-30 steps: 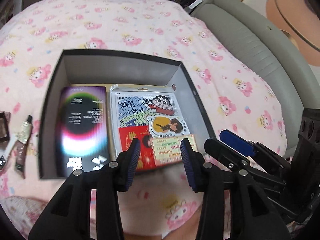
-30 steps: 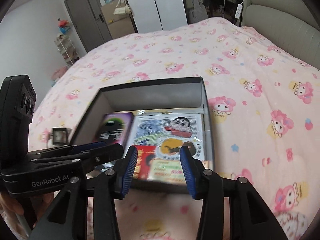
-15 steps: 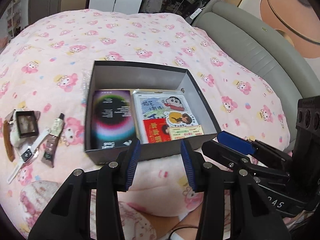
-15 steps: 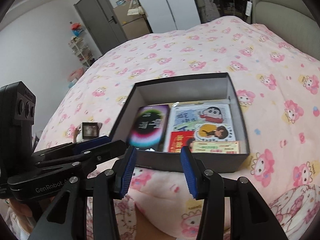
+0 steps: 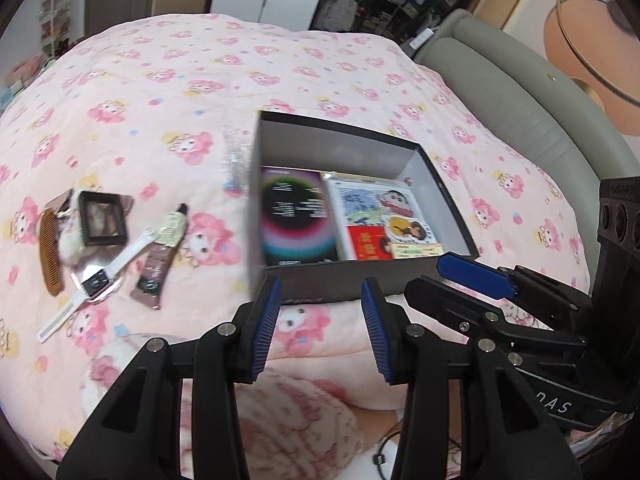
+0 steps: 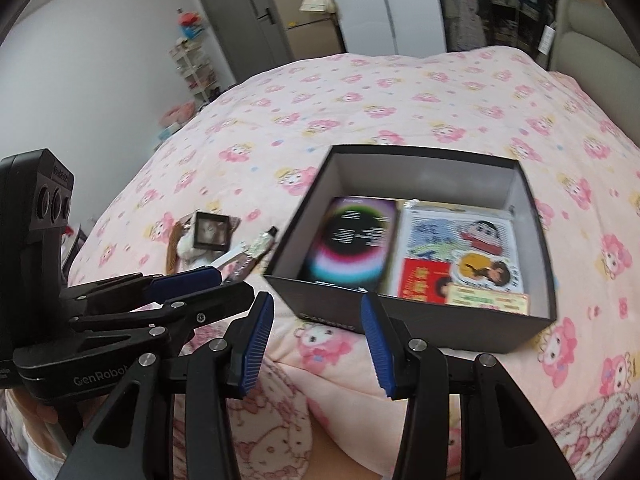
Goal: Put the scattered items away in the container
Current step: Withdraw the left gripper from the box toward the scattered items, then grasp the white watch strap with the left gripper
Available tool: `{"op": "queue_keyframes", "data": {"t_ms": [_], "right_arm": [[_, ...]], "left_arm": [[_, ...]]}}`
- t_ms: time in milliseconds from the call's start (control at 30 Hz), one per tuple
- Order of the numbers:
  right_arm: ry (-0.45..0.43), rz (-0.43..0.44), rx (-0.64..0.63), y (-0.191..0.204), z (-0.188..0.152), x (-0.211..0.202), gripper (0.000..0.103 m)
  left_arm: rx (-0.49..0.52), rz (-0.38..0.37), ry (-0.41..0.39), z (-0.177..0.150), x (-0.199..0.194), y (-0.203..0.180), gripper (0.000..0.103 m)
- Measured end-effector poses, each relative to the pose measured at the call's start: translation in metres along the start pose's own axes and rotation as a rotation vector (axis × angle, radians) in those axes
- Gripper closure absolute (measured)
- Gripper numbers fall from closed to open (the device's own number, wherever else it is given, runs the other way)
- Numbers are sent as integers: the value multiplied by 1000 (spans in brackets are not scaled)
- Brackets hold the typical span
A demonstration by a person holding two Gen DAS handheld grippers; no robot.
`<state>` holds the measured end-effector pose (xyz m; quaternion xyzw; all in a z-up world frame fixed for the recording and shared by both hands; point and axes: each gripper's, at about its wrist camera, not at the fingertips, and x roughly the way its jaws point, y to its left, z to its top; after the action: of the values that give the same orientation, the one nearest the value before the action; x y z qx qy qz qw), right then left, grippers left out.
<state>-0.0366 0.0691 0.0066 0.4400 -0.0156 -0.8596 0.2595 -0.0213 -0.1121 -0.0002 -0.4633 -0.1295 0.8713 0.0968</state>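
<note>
A dark open box (image 5: 340, 280) (image 6: 532, 322) sits on the pink bedspread and holds a black rainbow-ringed card (image 5: 294, 220) (image 6: 352, 236), a cartoon sticker sheet (image 5: 376, 204) (image 6: 460, 232) and a red card (image 5: 366, 242). Left of the box lie a small framed picture (image 5: 103, 218) (image 6: 211, 230), a brown comb (image 5: 50, 248), a white watch (image 5: 96, 280) and a tube (image 5: 160, 252). My left gripper (image 5: 318, 320) is open and empty, hovering short of the box's near wall. My right gripper (image 6: 316, 328) is open and empty too, beside it.
The pink patterned bedspread (image 5: 200, 80) covers the whole bed. A grey padded headboard (image 5: 532, 120) runs along the right. A door (image 6: 240, 20) and wardrobes stand beyond the bed's far end. A person's patterned sleeve (image 5: 280, 420) shows below the grippers.
Both grippers have pulled back from over the box, which now looks smaller and farther. The scattered items left of the box have come into view. Both jaws keep the same gap.
</note>
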Motion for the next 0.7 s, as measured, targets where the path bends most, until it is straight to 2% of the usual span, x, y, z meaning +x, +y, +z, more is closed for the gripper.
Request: {"op": "queue_keyframes", "data": {"t_ms": [367, 700], "right_arm": [[65, 45, -130, 69, 16, 48, 62], [177, 95, -216, 122, 24, 112, 62]], "left_arm": [[-141, 55, -36, -14, -19, 81, 61], [-275, 83, -24, -28, -14, 158, 61]]}}
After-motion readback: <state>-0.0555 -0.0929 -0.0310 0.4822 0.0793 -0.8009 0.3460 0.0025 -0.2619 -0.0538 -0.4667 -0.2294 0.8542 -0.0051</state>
